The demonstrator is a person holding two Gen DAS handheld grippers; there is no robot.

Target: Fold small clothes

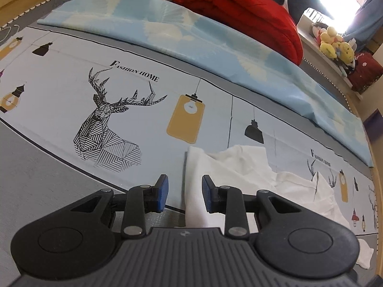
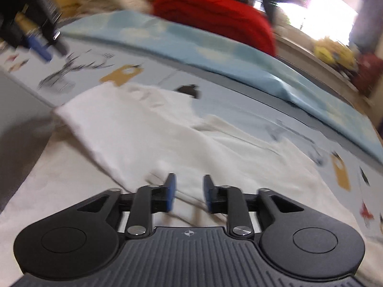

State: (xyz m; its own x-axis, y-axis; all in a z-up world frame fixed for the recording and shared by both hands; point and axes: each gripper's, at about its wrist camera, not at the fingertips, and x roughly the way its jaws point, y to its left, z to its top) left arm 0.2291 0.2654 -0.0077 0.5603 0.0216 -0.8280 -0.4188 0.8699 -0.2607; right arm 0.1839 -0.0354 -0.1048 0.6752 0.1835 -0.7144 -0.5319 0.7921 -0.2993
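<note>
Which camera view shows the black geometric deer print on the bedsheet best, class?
The left wrist view: the deer print lies sharp and whole on the bedsheet, antlers and striped chest clear. The right wrist view shows it only as a motion-blurred smear near the top left, beside the left gripper.

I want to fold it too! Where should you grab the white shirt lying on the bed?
Probably at the straight folded edge of the white shirt, near its flat corner. That edge lies smooth and thin on the bedsheet, so the left hand-held gripper, open right above it, could come down from above and pinch it. The crumpled middle would bunch up.
</note>
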